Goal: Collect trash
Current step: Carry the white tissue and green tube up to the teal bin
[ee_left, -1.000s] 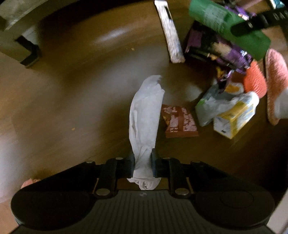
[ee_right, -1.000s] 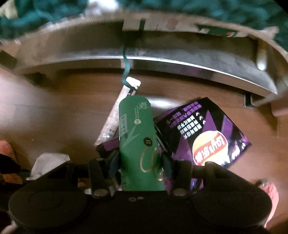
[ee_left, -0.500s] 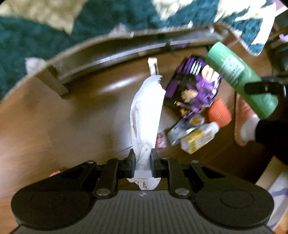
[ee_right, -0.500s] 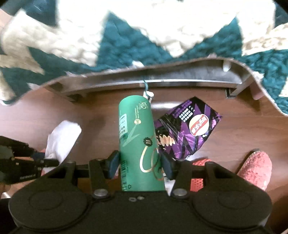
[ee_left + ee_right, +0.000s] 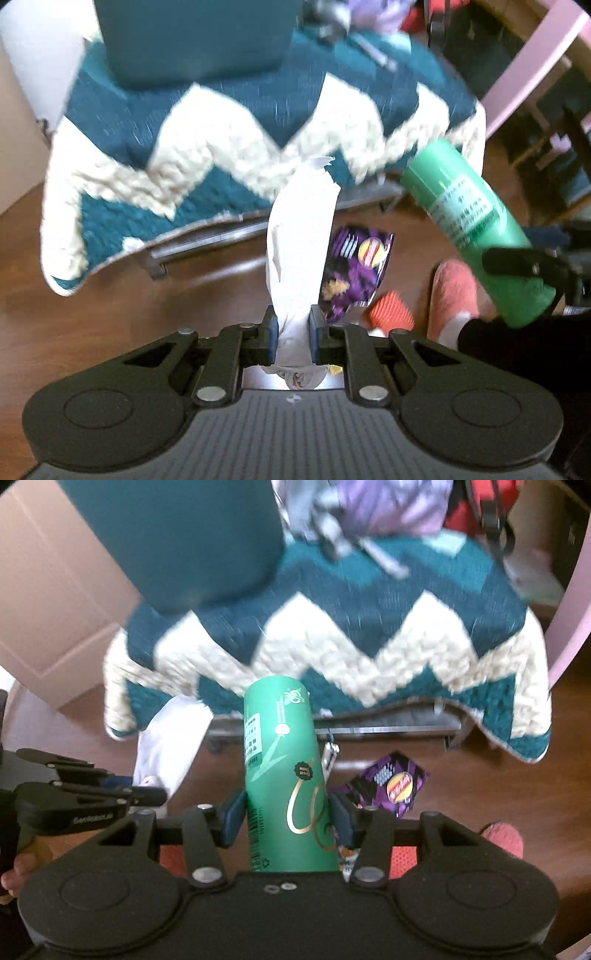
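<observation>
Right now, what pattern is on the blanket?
Teal and cream zigzag on the blanket, clearest in the right wrist view.

Teal-and-cream zigzag blanket (image 5: 332,635), green can (image 5: 288,775), white tissue (image 5: 299,243), purple chip bag (image 5: 354,273)

Left gripper (image 5: 291,328) matte black, ribbed grey housing, silver pivot screws, dark blue pads, right gripper (image 5: 288,812) black with round embossed discs, blue pads (image 5: 232,812), coral knitted slippers (image 5: 452,291), dark trouser leg

Brown wood floor (image 5: 110,314), glossy with light glare. Low metal-framed bed (image 5: 388,731) draped in a teal-and-cream zigzag quilt (image 5: 332,642); teal pillow (image 5: 177,535) on top. Pink frame (image 5: 528,70) at right. Pale door (image 5: 55,602) at left.
</observation>
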Motion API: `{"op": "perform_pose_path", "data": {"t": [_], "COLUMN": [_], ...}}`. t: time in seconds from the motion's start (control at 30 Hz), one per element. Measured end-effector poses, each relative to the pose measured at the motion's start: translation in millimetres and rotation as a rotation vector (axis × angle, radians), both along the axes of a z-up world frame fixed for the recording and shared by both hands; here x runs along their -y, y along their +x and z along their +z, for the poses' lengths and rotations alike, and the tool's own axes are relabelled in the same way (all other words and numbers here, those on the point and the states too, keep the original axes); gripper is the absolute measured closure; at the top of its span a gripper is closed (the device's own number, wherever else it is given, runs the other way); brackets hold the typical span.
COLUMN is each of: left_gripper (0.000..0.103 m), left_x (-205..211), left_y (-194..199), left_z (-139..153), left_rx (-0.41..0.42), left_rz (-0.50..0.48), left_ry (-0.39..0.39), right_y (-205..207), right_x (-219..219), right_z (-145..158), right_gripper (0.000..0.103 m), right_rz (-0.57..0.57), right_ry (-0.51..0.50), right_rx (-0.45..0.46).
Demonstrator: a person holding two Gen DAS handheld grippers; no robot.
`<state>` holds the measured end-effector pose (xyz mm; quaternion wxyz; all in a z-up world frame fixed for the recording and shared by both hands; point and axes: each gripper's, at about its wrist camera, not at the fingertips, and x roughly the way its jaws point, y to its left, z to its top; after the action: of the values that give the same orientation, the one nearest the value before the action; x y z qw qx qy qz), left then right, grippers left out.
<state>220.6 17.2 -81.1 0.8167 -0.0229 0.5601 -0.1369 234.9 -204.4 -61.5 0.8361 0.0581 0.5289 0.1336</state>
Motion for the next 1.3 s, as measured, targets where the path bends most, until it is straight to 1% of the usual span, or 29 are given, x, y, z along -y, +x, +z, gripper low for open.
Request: {"op": "perform_pose_path", "data": {"t": [0.17,0.4,0.6,0.73,0.83,1.03,1.13,1.3], "left_gripper": [0.087,0.087,0.087,0.087,0.087,0.087,0.087,0.087], "left_x": [-1,0,3,6,6,-1,-7,-24], "left_y": [-14,-26,-22,-18,-8,17,33,68], "left_z": [56,130,191,226,248,282,294,305], "left_rx": [0.101,0.233,0.343,0.406,0.432,0.478,0.494,0.498], "left_rz": [0.067,0.139,0.192,0.206,0.219,0.262,0.282,0.328], "left_ry": [-0.024,-0.015,-0.015,-0.021,-0.044,-0.034,-0.015,0.003], "right_y": [-23,-44,-47,-40,-32,-9,6,39], "right_x": [0,-1,0,-3,-7,-15,-21,-29], "right_z": [48,105,151,184,205,242,253,267], "right_gripper": [0.053,0.053,0.053,0.053,0.053,0.053,0.053,0.053], "right_rz": [0.026,0.04,0.043,0.055,0.06,0.049,0.052,0.052], "right_ry": [0.018,0.023,0.039,0.048,0.048,0.015,-0.014,-0.023], "right_rx": [0.092,0.22,0.329,0.404,0.45,0.519,0.55,0.577]}}
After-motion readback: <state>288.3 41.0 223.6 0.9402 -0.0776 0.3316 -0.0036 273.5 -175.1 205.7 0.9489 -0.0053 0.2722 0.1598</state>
